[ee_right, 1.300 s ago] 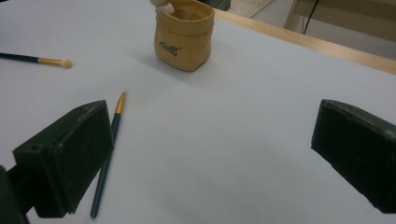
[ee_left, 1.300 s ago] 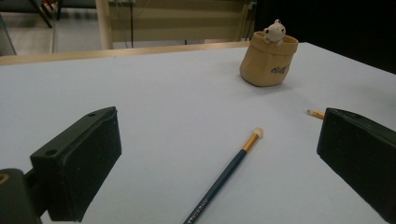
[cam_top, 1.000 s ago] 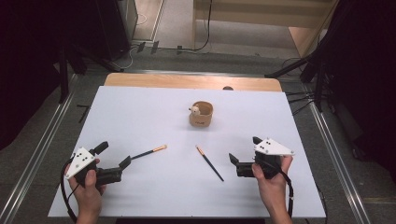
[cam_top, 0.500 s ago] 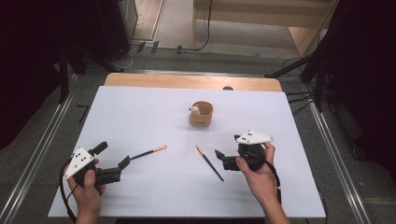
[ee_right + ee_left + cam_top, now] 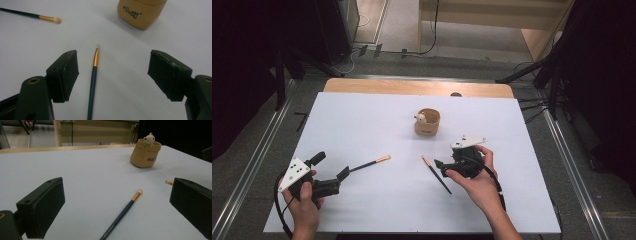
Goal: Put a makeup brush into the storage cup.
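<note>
table (image 5: 362, 115) white | cup (image 5: 427, 123) tan, dark lettering | 2 brushes (image 5: 367, 163) (image 5: 437, 175) dark blue, gold ferrules

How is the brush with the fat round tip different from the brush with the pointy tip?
The round-tipped brush ends in a pale, rounded puff, while the pointed brush tapers to a fine pale tip. The round-tipped brush lies in front of the left gripper; the pointed brush lies between the jaws of the right gripper, nearer the tan cup. On the table they slant in different directions. Both have dark handles and gold collars, and lie flat, ungripped.
</note>
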### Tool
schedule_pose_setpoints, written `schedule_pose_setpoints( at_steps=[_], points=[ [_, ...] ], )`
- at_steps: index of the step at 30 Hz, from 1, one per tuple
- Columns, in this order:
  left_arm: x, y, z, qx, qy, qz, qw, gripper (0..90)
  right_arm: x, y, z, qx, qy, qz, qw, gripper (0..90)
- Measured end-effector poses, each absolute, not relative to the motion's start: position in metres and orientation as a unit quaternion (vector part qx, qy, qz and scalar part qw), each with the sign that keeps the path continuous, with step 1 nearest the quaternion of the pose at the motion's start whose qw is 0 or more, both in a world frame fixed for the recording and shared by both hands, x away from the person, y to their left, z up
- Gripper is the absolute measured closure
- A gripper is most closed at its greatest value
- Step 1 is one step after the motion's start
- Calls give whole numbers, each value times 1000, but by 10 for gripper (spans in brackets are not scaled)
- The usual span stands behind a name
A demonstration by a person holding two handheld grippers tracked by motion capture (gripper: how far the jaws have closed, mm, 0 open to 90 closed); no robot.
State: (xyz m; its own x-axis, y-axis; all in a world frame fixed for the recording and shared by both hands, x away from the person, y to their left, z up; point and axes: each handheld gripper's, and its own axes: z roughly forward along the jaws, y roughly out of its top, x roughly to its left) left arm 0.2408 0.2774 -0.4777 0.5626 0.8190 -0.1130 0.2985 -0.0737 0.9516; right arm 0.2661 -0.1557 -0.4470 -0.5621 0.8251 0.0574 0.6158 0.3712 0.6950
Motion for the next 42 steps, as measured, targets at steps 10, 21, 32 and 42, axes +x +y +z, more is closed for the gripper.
schedule_pose_setpoints(
  at_steps=[10, 21, 32, 42],
  points=[
    [241, 277, -478, 695, 403, 237, 546, 6, 277, -139, -460, 443, 833, 300, 142, 327],
    [241, 276, -478, 695, 404, 237, 546, 6, 281, -128, -464, 437, 842, 281, 145, 327],
    [241, 275, -478, 696, 405, 236, 544, 7, 283, -125, -468, 434, 846, 270, 149, 335],
    [241, 275, -479, 696, 403, 236, 545, 6, 283, -116, -471, 432, 859, 239, 131, 399]
  ],
)
